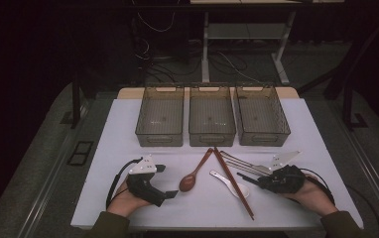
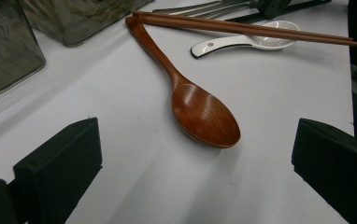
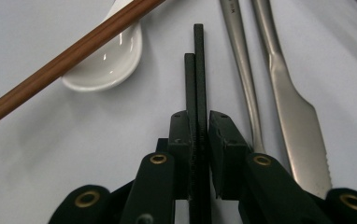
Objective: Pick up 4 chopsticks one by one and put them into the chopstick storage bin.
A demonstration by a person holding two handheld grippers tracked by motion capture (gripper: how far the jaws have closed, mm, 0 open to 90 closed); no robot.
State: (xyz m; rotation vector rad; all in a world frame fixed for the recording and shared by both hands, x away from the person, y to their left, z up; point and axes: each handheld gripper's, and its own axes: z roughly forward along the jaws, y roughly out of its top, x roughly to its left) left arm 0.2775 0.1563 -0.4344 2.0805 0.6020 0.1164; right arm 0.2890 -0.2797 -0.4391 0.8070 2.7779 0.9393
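My right gripper (image 1: 264, 182) (image 3: 199, 126) lies low on the white table (image 1: 128, 129), shut on a pair of thin black chopsticks (image 3: 198, 70) that poke out to the left (image 1: 247, 177). Close beside them are a white ceramic spoon (image 1: 232, 184) (image 3: 106, 60) under long brown chopsticks (image 1: 233, 183) (image 3: 64, 60), and a steel knife (image 3: 293, 107) with another steel handle (image 3: 242, 70). My left gripper (image 1: 165, 181) (image 2: 197, 135) stands open on the table, and a brown wooden spoon (image 1: 190, 181) (image 2: 204, 114) lies just ahead, untouched.
Three clear plastic bins (image 1: 159, 116) (image 1: 212, 116) (image 1: 262, 116) stand in a row at the back of the table. Steel cutlery (image 1: 242, 163) lies in front of the right bin. A desk frame and cables are on the floor behind.
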